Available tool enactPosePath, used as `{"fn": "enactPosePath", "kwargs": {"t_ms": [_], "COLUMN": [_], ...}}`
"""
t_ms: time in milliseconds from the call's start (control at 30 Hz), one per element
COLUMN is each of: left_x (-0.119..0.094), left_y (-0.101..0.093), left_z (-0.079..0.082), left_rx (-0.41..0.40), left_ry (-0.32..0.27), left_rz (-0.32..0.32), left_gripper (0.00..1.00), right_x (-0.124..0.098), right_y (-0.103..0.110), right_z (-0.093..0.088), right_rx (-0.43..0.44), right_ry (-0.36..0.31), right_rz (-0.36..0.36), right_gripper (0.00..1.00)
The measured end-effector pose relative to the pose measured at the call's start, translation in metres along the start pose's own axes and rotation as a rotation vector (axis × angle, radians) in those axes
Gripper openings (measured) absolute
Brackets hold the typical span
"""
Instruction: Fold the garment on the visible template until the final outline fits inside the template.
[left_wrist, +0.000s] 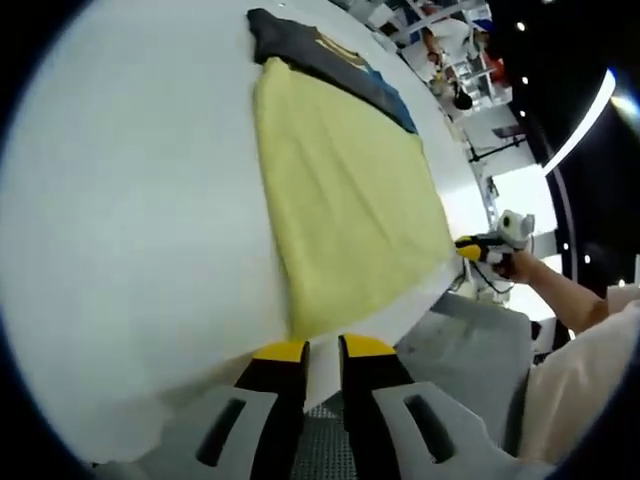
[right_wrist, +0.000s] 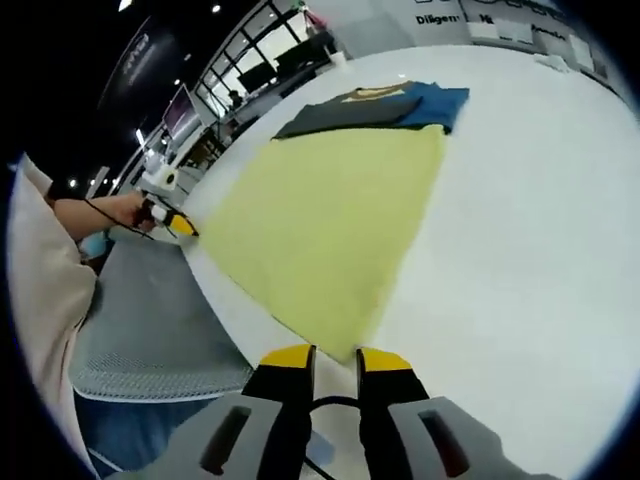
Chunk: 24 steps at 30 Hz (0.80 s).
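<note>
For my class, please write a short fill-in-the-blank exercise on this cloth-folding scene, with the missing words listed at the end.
1. The large cloth spread on the table is ____ in colour.
2. At the cloth's far end lies a dark garment with a ____ part beside it.
3. The table top is ____.
4. Each gripper's jaws have ____ tips; see the left gripper and right gripper.

Missing words: yellow; blue; white; yellow

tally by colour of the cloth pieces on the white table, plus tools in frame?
Yellow cloth: 1
Dark grey garment: 1
Blue garment: 1
Tools: 2, left tool and right tool
Total: 5, cloth all lying on the white table
</note>
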<state>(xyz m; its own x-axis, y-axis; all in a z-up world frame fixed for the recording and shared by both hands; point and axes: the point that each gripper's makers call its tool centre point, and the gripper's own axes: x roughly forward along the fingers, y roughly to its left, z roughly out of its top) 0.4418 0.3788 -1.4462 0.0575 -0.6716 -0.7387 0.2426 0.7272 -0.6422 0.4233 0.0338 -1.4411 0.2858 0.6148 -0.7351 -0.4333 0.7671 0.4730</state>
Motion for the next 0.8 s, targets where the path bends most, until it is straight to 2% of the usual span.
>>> {"fn": "enactPosePath", "kwargs": {"t_ms": [167, 267, 367, 467, 633, 800], "left_x": [0.001, -0.005, -0.015, -0.015, -0.003, 0.004], "left_y": [-0.002, -0.002, 0.004, 0.004, -0.002, 0.001], "left_z": [0.0, 0.0, 0.001, 0.004, 0.008, 0.006], "left_rx": [-0.004, -0.005, 0.038, 0.057, 0.037, 0.002], "left_ry": [-0.005, -0.021, -0.039, -0.056, -0.06, -0.039], "left_rz": [-0.001, 0.001, 0.033, 0.033, 0.012, 0.036], "left_gripper": [0.11, 0.17, 0.22, 0.24, 0.21, 0.1], "right_x": [0.002, 0.001, 0.001, 0.001, 0.003, 0.005], "right_y": [-0.001, 0.0, -0.001, -0.001, -0.001, -0.001], "right_z": [-0.004, -0.003, -0.003, -0.002, -0.001, 0.0], "right_rx": [0.028, 0.032, 0.04, 0.043, 0.047, 0.049], "right_ry": [0.013, 0.004, -0.001, -0.003, 0.001, 0.006], "right_rz": [0.006, 0.007, 0.011, 0.016, 0.02, 0.02], "right_gripper": [0.02, 0.02, 0.02, 0.02, 0.01, 0.0]}}
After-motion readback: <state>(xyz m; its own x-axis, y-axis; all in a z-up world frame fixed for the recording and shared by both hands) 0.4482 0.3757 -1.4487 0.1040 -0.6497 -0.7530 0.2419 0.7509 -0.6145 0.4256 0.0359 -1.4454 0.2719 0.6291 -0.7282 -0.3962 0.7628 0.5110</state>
